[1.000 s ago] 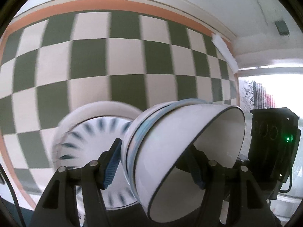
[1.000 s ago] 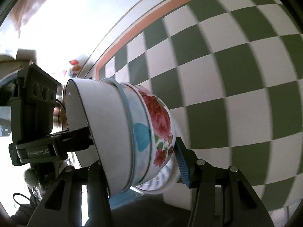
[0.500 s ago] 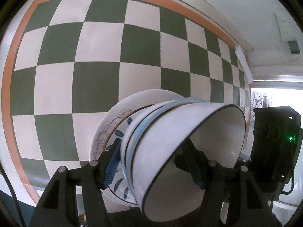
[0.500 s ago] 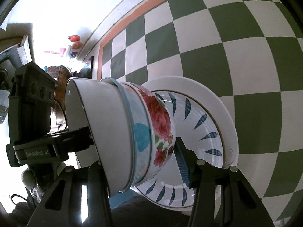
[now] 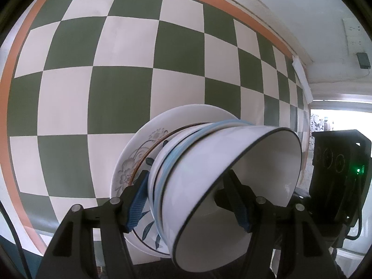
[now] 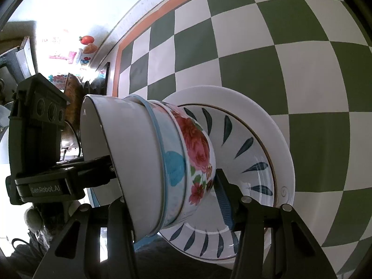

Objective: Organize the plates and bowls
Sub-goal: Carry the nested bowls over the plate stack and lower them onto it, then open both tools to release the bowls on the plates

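Both grippers hold one nested stack of bowls [image 5: 223, 181] from opposite sides: a white bowl with a dark rim on top, a blue-banded one, and a rose-patterned one [image 6: 197, 153] at the bottom. My left gripper [image 5: 188, 197] is shut on the stack's wall. My right gripper [image 6: 172, 193] is shut on it too. Beneath the stack lies a stack of plates [image 6: 274, 144] with dark leaf marks and a floral rim [image 5: 130, 169]. The bowl stack sits over the plates; I cannot tell whether it touches them.
A green-and-white checkered cloth [image 5: 116, 93] with an orange border covers the table. The other gripper's black body shows at the right edge [image 5: 337, 176] and left edge [image 6: 37, 127]. Cluttered shelves stand at the far left [image 6: 69, 53].
Both grippers have carried the bowl stack over the plates. The plates have come into fuller view beneath it. The grip is unchanged.
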The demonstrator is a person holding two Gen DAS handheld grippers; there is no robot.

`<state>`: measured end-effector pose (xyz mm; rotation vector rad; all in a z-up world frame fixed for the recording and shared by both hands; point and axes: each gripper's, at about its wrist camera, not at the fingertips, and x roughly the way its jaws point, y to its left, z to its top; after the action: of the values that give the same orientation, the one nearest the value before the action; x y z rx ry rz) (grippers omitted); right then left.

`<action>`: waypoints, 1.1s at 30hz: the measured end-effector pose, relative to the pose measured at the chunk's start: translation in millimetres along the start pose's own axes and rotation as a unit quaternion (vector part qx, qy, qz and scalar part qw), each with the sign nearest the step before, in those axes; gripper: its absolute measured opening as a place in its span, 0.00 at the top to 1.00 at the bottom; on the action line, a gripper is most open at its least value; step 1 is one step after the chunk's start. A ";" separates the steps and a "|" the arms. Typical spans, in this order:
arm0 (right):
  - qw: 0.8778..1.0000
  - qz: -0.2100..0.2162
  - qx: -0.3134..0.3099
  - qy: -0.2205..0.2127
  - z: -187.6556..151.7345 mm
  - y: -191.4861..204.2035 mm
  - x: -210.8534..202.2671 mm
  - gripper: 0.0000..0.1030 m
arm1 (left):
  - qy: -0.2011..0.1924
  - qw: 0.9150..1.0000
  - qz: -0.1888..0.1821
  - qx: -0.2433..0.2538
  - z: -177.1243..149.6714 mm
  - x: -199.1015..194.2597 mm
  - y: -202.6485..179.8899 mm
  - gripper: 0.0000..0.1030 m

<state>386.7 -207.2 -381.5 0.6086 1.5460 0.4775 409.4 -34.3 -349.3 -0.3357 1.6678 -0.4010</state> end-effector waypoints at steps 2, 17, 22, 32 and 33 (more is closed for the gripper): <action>1.000 0.001 -0.002 0.000 -0.2 0.1 -0.1 0.50 | -0.001 1.000 0.002 0.002 -0.2 0.2 -0.9 0.40; 1.000 -0.011 0.011 0.004 -3.3 -3.5 -3.0 0.48 | -0.002 1.000 0.001 0.001 -2.7 -0.7 -5.6 0.40; 1.000 -0.015 0.008 -0.003 -4.6 -0.7 -11.3 0.47 | -0.005 1.000 0.011 0.004 -5.0 -0.6 -6.5 0.40; 0.997 -0.064 -0.018 -0.040 -18.0 22.8 -39.3 0.47 | -0.049 0.995 0.086 0.024 -24.4 -26.8 -8.8 0.39; 0.996 -0.078 -0.024 -0.044 -21.5 27.1 -42.7 0.47 | -0.055 0.994 0.090 0.031 -28.1 -31.3 -10.0 0.38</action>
<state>368.4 -212.2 -330.0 0.4621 1.4800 0.3638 385.6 -27.6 -313.8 -0.1566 1.5598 -0.2935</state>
